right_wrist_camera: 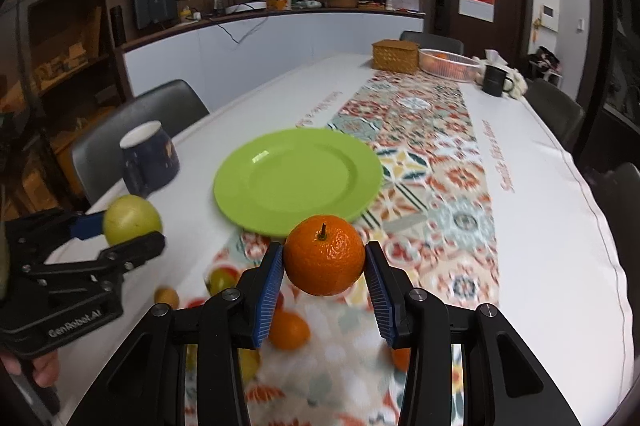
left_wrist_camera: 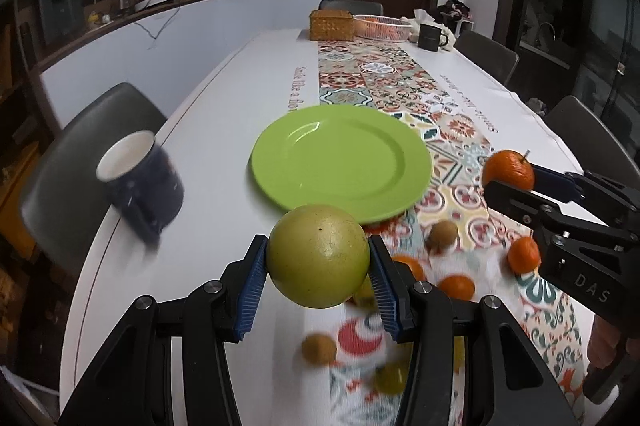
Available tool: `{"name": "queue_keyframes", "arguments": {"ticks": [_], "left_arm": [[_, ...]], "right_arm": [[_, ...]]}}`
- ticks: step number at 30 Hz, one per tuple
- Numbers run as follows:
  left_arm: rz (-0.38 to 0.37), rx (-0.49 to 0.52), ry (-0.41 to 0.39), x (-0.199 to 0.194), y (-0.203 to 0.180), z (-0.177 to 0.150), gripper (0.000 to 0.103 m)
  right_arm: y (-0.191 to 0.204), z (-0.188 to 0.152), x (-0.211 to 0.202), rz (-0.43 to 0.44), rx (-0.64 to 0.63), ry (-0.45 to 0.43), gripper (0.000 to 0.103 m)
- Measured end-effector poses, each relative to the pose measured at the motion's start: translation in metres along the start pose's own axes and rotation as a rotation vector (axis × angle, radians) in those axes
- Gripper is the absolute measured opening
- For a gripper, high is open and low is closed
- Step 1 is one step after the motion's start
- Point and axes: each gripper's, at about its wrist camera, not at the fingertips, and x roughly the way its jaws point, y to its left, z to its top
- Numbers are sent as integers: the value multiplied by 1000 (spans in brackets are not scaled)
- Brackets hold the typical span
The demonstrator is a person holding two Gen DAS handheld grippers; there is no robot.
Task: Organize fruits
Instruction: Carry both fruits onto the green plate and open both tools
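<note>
You are working in a kitchen-dining room: dark shelving and a white counter run along the far wall, and a door with a red paper hanging closes the back. The long worktop point(left_wrist_camera: 248, 74) carries a white cloth with a patterned tile runner point(left_wrist_camera: 372, 74) down its middle, and grey chairs stand round it.

A green plate point(left_wrist_camera: 340, 162) lies bare at the near end, partly on the runner. A dark blue mug point(left_wrist_camera: 140, 186) with a white inside stands to its left, near the worktop edge. At the far end sit a woven box point(left_wrist_camera: 331, 24), a clear basket point(left_wrist_camera: 382, 26) and a black mug point(left_wrist_camera: 431, 36).

Your left tongs point(left_wrist_camera: 318, 266) grip a yellow-green round fruit point(left_wrist_camera: 318, 256), blue pads pressed to both sides, held clear above the cloth just short of the plate's near rim. Your right tongs point(right_wrist_camera: 324, 260) grip an orange point(right_wrist_camera: 324, 254), stem upward, likewise raised before the plate's near edge. In the left wrist view the right tongs and orange show at the right of the plate.

Loose fruit lies blurred on the runner beneath both tongs: several oranges point(left_wrist_camera: 456, 286), two small brown fruits point(left_wrist_camera: 442, 234) and some yellow-green pieces. A hand point(right_wrist_camera: 44, 366) shows at the left tongs' handle in the right wrist view.
</note>
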Motion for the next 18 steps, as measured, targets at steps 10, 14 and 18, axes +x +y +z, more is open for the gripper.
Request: {"name": "queue_keyframes", "arguments": {"ticks": [10, 14, 18], "left_arm": [[-34, 36, 27, 49, 10, 44, 49], [-49, 42, 60, 75, 13, 54, 49], [-61, 32, 110, 98, 15, 57, 49]], "right_arm": [[-6, 45, 65, 53, -10, 83, 42], [-9, 53, 90, 71, 1, 132, 42], [-9, 55, 112, 77, 2, 179, 42]]}}
